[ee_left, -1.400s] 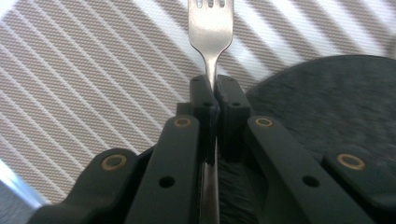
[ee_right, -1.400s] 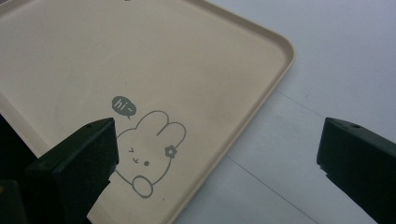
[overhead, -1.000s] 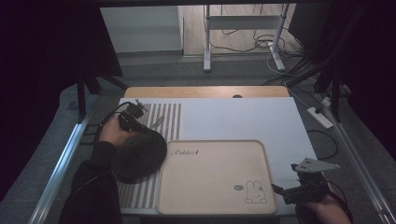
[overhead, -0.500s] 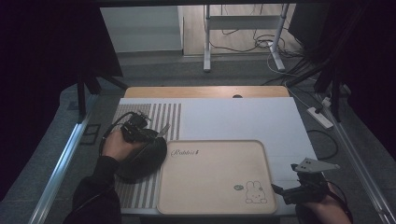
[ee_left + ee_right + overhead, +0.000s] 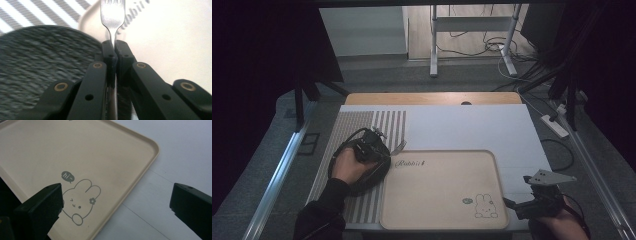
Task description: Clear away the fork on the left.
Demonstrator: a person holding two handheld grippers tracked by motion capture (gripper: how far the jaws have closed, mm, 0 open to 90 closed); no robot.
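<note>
My left gripper (image 5: 388,149) is shut on the handle of a silver fork (image 5: 112,15), whose tines (image 5: 399,146) point right toward the cream rabbit tray (image 5: 437,190). It hovers over the right edge of a dark round plate (image 5: 371,177) on the striped mat. In the left gripper view the plate (image 5: 37,62) lies to the left and the tray (image 5: 175,37) lies ahead and to the right. My right gripper (image 5: 513,205) stands open at the tray's near right corner. Nothing sits between its wide jaws (image 5: 117,202), and the rabbit drawing (image 5: 80,202) shows beside them.
A grey-striped placemat (image 5: 362,125) covers the left of the white table cover (image 5: 472,125). A power strip (image 5: 554,125) and cables lie on the floor at the right. Metal stand legs (image 5: 432,45) rise beyond the table's wooden far edge (image 5: 432,98).
My left hand has carried the fork from the back of the striped mat toward the right and nearer, over the dark plate to the tray's left edge. The right gripper has stayed put.
</note>
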